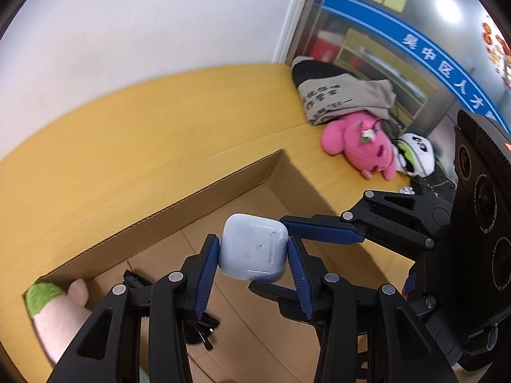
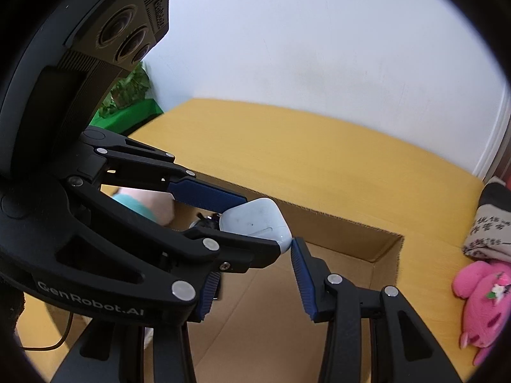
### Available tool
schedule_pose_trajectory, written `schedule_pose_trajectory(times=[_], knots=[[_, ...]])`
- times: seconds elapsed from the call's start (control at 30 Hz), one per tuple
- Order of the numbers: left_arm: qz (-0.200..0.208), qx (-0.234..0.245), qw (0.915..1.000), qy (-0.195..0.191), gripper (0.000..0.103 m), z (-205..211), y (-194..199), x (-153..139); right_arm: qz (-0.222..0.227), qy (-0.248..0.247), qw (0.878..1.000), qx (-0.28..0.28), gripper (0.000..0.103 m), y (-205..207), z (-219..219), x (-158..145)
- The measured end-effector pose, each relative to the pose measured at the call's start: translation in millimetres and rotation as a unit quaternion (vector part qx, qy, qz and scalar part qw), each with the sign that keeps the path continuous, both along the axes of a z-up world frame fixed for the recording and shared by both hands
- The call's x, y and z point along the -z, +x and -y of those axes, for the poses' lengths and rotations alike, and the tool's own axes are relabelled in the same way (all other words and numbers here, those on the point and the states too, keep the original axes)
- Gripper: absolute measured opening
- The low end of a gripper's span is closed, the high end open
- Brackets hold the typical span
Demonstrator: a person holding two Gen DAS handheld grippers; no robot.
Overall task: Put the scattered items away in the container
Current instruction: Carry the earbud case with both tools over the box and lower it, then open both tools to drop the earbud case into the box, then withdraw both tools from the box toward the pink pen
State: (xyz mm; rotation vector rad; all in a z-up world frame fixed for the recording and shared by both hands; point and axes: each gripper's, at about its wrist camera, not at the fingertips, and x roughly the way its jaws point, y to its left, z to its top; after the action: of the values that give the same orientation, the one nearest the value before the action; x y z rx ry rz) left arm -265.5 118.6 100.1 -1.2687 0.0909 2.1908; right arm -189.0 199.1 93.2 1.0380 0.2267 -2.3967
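A yellow wood-grain worktop (image 1: 134, 146) fills the middle of the frame. On it sits an open cardboard box (image 1: 179, 204) at lower centre; at upper right lie a folded printed cloth (image 1: 338, 99), a pink plush toy (image 1: 361, 146) and a panda plush (image 1: 415, 156).

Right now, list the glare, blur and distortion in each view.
Left wrist view: fisheye bows the table edge, a lamp glares off the glass at top right, and the earbud case is sharp. Right wrist view: dark vignette rings the frame, the box rim is smeared, the wall evenly lit.
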Motion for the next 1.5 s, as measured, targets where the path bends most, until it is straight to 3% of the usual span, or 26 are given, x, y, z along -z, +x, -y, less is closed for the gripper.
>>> schedule_pose_trajectory(times=[0.43,0.63,0.8,0.87,0.97,1.1,1.23,1.3,1.37,1.5], knots=[[0.104,-0.01,0.9945,0.007,0.047,0,-55,99,0.103,-0.005,0.994,0.019,0.041,-56,-3,94],[0.122,-0.016,0.9923,-0.014,0.047,-9,-59,125,0.133,0.021,0.991,0.025,0.04,-61,2,117],[0.109,-0.023,0.9935,-0.023,0.047,-12,-58,126,0.141,0.031,0.989,0.027,0.04,-60,4,123],[0.103,-0.032,0.9937,-0.03,0.05,-11,-55,124,0.145,0.03,0.989,0.028,0.04,-58,4,123],[0.081,-0.044,0.9953,-0.031,0.062,-6,-43,110,0.141,0.026,0.989,0.03,0.04,-50,2,116],[0.034,-0.064,0.9967,-0.036,0.074,4,-14,75,0.118,0.026,0.992,0.037,0.046,-23,-4,87],[-0.035,-0.08,0.996,-0.018,0.081,15,37,28,0.084,-0.006,0.996,0.037,0.066,24,-18,44],[-0.073,-0.089,0.9934,-0.01,0.089,20,71,5,0.069,-0.021,0.997,0.038,0.072,40,-35,33],[-0.099,-0.093,0.9907,-0.008,0.092,25,96,-10,0.052,-0.035,0.997,0.039,0.075,39,-34,15],[-0.15,-0.089,0.9846,-0.007,0.096,29,160,-30,0.025,-0.041,0.998,0.051,0.076,91,-35,-2]])
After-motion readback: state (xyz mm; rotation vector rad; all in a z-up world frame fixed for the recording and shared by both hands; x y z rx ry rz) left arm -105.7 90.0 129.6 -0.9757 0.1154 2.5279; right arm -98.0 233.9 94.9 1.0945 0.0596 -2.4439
